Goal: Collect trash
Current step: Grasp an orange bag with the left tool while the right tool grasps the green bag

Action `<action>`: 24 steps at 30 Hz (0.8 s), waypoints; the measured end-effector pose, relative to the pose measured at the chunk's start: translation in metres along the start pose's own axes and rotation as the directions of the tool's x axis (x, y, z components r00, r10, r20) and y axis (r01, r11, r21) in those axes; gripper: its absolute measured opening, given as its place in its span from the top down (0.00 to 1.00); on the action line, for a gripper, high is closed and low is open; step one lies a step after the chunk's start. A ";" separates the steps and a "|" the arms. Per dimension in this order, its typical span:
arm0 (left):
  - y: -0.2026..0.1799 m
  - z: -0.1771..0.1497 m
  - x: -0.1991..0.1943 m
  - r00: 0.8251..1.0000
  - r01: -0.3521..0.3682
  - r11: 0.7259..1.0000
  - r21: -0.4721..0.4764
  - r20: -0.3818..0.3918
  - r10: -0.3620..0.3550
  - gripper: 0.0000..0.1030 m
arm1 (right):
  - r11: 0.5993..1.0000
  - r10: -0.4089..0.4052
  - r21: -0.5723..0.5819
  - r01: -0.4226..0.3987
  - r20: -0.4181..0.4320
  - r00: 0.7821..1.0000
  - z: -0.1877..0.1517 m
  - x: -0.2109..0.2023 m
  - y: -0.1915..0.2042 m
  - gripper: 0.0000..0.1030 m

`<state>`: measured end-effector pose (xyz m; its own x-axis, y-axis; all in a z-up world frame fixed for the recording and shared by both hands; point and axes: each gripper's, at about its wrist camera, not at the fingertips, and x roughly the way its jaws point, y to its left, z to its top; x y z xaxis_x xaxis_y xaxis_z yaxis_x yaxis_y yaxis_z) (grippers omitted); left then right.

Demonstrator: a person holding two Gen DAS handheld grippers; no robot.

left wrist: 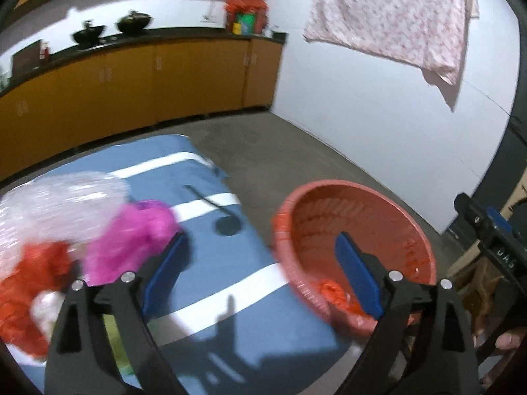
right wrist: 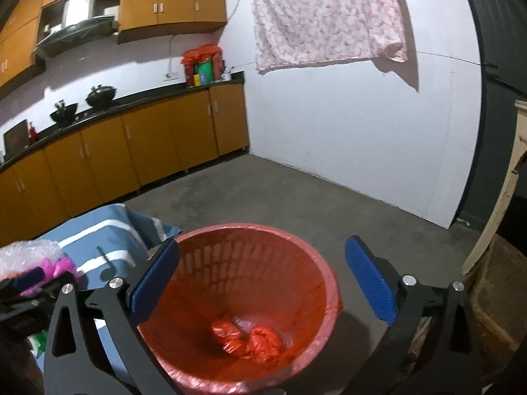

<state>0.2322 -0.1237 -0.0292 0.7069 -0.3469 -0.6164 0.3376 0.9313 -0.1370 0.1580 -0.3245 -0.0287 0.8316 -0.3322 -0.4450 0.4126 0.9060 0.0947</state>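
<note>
Left wrist view: left claw [left wrist: 263, 273] spread wide, nothing between the pads, hovering over a blue striped cloth [left wrist: 210, 263]. Trash pile at 9 o'clock: a pink bag [left wrist: 128, 240], an orange bag [left wrist: 29, 283], bubble wrap [left wrist: 56, 204]; the pink bag is just beside, maybe touching, the left pad. Red basket [left wrist: 355, 240] with a plastic liner at 3 o'clock, tilted toward the camera, off the cloth's edge.

Right wrist view: right claw [right wrist: 263, 283] also open and empty, poised above the basket [right wrist: 250, 299]; orange crumpled scraps [right wrist: 247, 339] lie at its bottom.

Judgement: all thin film, very light, soft, slippery, springs back after squeezing. Best pinch a bunched fold of the pink bag, not a loose edge; bubble wrap may drag along.
</note>
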 end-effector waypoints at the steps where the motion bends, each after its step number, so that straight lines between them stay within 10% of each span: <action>1: 0.007 -0.002 -0.008 1.000 -0.016 1.000 -0.011 0.008 0.016 0.13 | 1.000 0.004 -0.003 -0.004 0.003 1.000 0.000 -0.002 0.002 0.03; 7: 0.052 -0.021 -0.073 0.980 -0.157 0.986 -0.064 0.110 0.163 0.13 | 0.993 0.115 -0.027 -0.115 0.002 0.993 -0.007 -0.023 0.034 0.03; 14: 0.109 -0.050 -0.136 0.908 -0.347 0.927 -0.142 0.195 0.370 0.12 | 0.937 0.325 -0.122 -0.328 -0.048 0.945 -0.025 -0.044 0.109 0.03; 24: 0.197 -0.084 -0.154 0.857 -0.465 0.835 -0.295 0.086 0.508 0.12 | 0.831 0.470 -0.250 -0.498 -0.166 0.867 -0.065 -0.055 0.188 0.08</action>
<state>0.1372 0.1222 -0.0267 0.8308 0.1660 -0.5312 -0.2302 0.9715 -0.0564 0.1653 -0.1184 -0.0446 0.8532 0.1810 -0.4892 -0.1640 0.9834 0.0778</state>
